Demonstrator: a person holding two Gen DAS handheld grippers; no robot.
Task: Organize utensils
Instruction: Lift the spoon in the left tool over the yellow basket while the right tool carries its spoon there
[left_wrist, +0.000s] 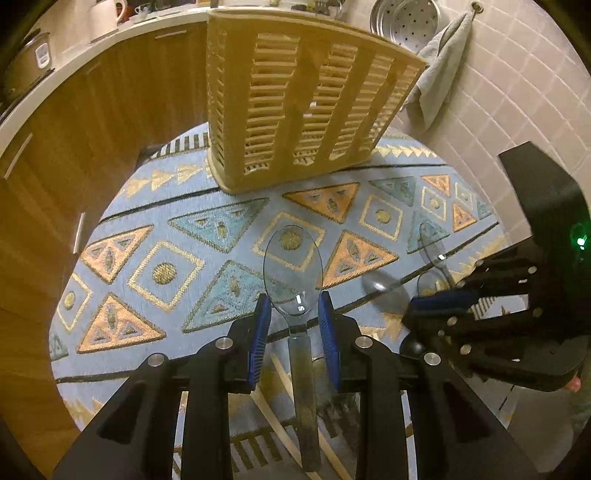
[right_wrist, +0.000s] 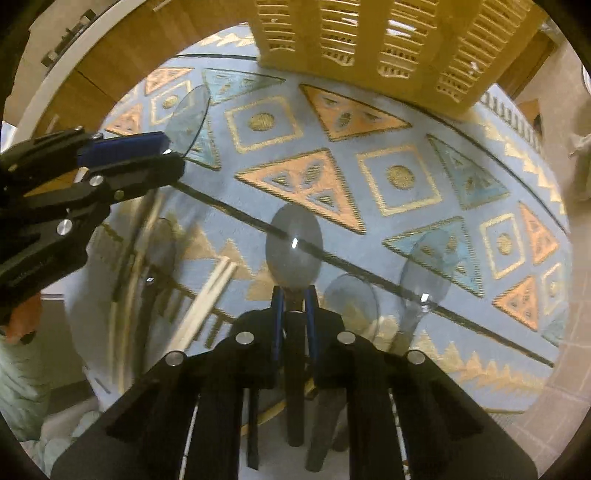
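I can read no writing anywhere. My left gripper (left_wrist: 293, 314) has its fingers closed on the neck of a clear plastic spoon (left_wrist: 293, 271), bowl jutting ahead over the woven, triangle-patterned surface (left_wrist: 155, 229). My right gripper (right_wrist: 293, 295) has its fingers pinched narrow on a greyer spoon (right_wrist: 293, 245); loose spoons (right_wrist: 424, 280) and wooden chopsticks (right_wrist: 207, 295) lie beside it, the slatted beige caddy (left_wrist: 295, 99) beyond.

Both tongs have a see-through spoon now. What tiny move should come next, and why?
Probably lift the right tongs a little. They look shut on a clear spoon that lies low over the patterned cloth, with chopsticks and more spoons close by. The slotted holder stands farther off, so rising first should keep the spoon from dragging.
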